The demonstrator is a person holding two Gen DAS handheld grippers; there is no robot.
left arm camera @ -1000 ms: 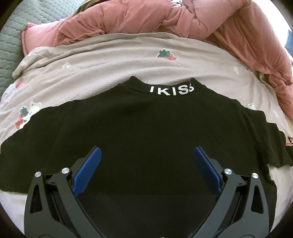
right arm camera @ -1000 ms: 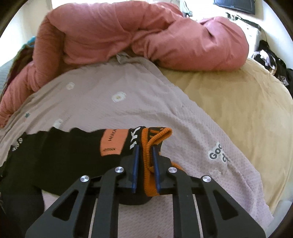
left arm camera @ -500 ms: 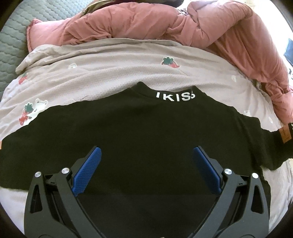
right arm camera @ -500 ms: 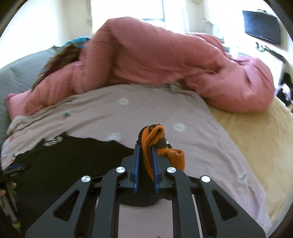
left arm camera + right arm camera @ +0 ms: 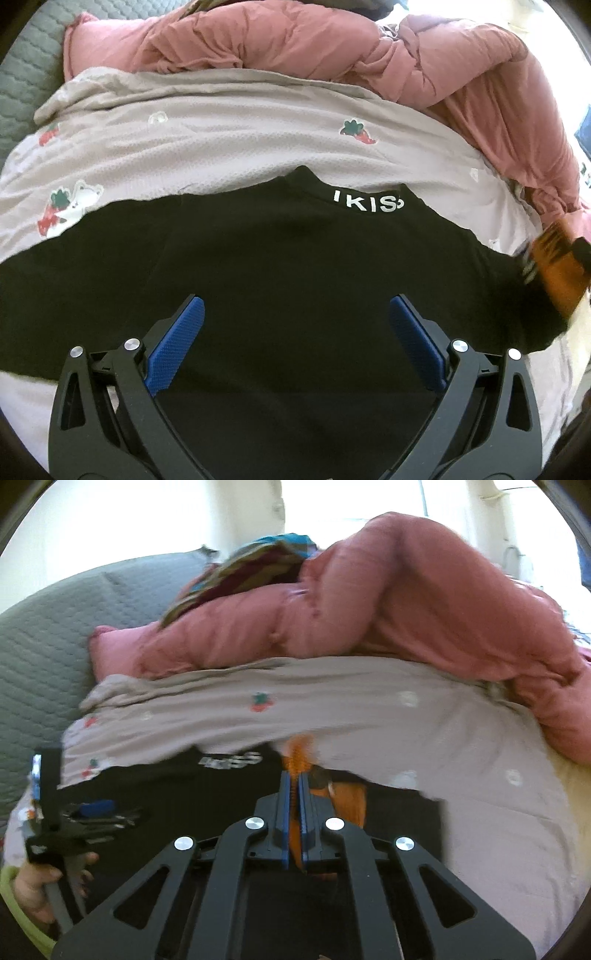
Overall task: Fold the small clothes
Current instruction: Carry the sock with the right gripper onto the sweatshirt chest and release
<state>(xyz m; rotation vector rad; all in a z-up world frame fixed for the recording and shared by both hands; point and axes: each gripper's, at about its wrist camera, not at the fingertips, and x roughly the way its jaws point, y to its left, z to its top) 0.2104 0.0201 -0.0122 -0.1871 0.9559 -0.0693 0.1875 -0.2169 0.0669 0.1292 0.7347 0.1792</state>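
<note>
A small black shirt with white letters on its collar lies flat on the grey-lilac printed blanket. My left gripper hovers open over the shirt's lower middle, nothing between its blue pads. My right gripper is shut on the orange ribbed cuff of the shirt's sleeve, lifted over the shirt body. That cuff shows blurred at the right edge of the left wrist view. The left gripper appears at left in the right wrist view, held by a hand.
A bunched pink quilt lies along the far side of the bed, with a colourful cloth on top. A grey quilted headboard or pad is at far left. Yellow bedding shows at right.
My right gripper has carried the orange cuff up and leftward over the shirt, swinging its view left. The left gripper drifted slightly; the cuff now enters its view at right.
</note>
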